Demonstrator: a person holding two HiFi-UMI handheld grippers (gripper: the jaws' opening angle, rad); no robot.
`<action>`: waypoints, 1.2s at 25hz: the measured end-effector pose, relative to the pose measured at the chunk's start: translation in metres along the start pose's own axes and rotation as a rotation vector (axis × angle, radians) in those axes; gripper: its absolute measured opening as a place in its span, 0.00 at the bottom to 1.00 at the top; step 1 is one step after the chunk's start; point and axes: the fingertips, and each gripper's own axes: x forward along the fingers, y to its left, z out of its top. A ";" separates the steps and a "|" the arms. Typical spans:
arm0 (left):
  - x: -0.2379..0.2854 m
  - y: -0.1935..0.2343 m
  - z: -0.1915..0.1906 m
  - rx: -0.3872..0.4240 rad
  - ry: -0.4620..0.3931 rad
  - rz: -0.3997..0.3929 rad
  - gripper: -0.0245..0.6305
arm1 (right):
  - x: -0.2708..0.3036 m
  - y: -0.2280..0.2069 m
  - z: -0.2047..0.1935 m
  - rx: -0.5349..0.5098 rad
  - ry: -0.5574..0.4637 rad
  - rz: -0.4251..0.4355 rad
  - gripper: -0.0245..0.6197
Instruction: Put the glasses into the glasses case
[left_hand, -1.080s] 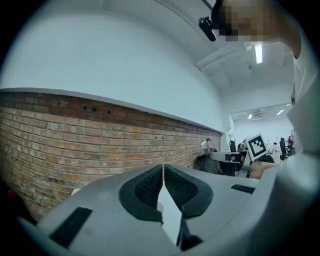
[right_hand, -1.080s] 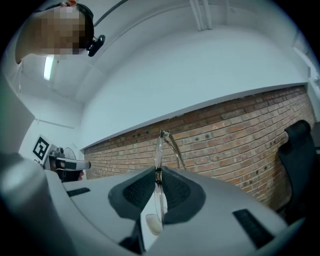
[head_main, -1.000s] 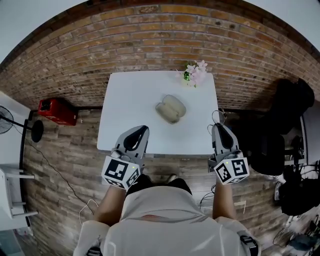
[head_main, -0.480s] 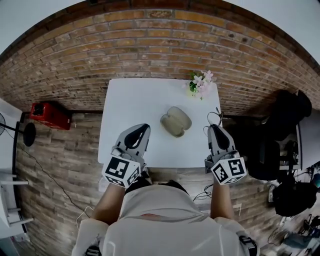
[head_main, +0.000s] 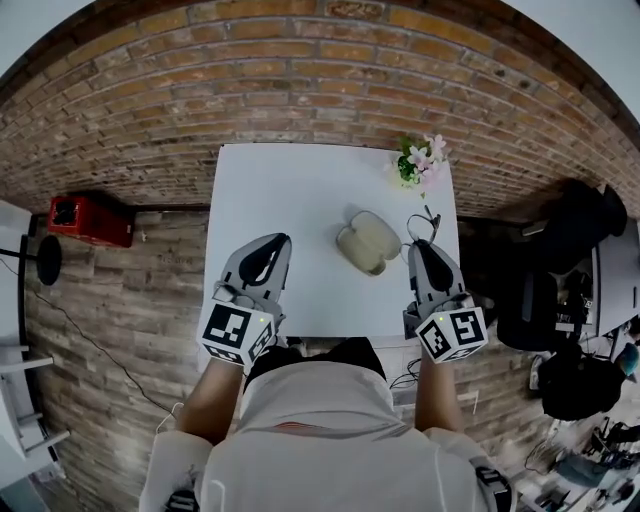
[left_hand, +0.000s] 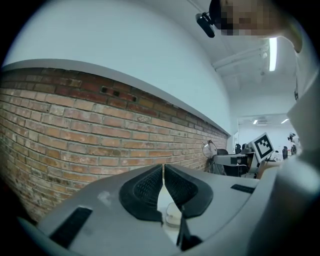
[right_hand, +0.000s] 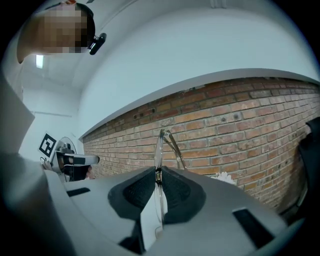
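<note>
A white table (head_main: 280, 190) stands against a brick wall (head_main: 250, 80) on a wood-plank floor (head_main: 120, 300).

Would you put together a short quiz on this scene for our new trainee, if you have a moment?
1. Which gripper holds the glasses?
2. True or false: the glasses case lies on the floor.
3. What stands at the far right corner of the white table? A) a mug B) a bunch of flowers C) a laptop

Key:
1. The right gripper, with its jaws closed on the glasses. The left gripper is shut and empty.
2. False: it lies on the table.
3. B.
</note>
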 end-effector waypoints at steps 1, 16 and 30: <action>0.001 0.004 -0.001 -0.001 0.003 0.011 0.07 | 0.004 -0.001 -0.001 0.002 0.002 0.010 0.18; 0.028 -0.022 -0.015 -0.023 0.034 0.133 0.07 | 0.032 -0.067 -0.034 0.009 0.183 0.136 0.18; 0.011 -0.027 -0.038 -0.070 0.074 0.206 0.07 | 0.077 -0.039 -0.196 -0.016 0.732 0.398 0.18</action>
